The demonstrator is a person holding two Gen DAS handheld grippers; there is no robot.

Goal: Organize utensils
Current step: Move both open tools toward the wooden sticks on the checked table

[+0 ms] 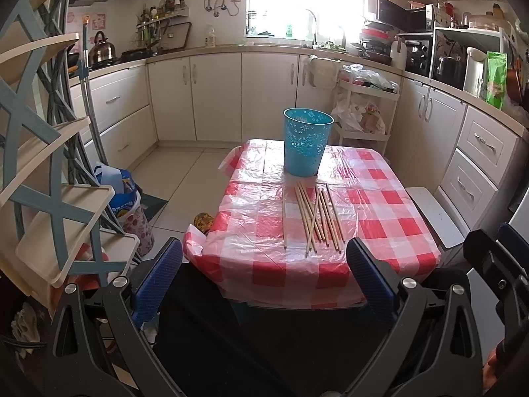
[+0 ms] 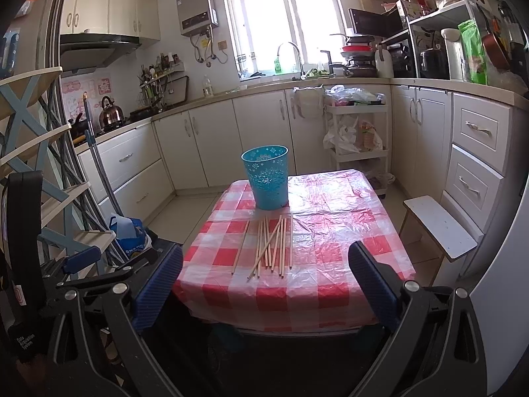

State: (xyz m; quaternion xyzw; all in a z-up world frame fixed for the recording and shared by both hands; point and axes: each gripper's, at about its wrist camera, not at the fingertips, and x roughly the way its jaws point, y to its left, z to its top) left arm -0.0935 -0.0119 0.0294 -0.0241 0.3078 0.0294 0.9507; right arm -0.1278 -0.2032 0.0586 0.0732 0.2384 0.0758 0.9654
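I am holding both tongs short of the near edge of the worktop (image 1: 380, 198), which is wearing a red-and-white checked plastic cover. My left tongs (image 1: 264, 276) are standing spread wide, both blue-padded fingers apart and pinching nothing. My right tongs (image 2: 264, 276) are likewise standing spread, gripping nothing.

The wooden chopsticks (image 1: 317, 218) are lying loose on the cover in the near half of the worktop, pointing roughly lengthwise toward me. Most are bunching together and several are crossing one another; one is lying apart on the left of the bunch, and another is sitting slightly off on the right. I am not getting a reliable count, as the crossing sticks are blurring into each other in both views.

The turquoise perforated bin (image 1: 307, 142) is standing upright on the worktop just beyond the far ends of the chopsticks, its mouth open upward. From the right wrist view the same bin (image 2: 267, 178) is sitting toward the far left of the worktop, with the chopsticks (image 2: 271, 248) directly in front of it.

A white stool (image 2: 439, 225) is standing beside the worktop on the right. A blue-and-cream shelf rack (image 1: 49, 165) is filling the left of the left wrist view, and white cabinets (image 1: 215, 96) are running along the far wall.
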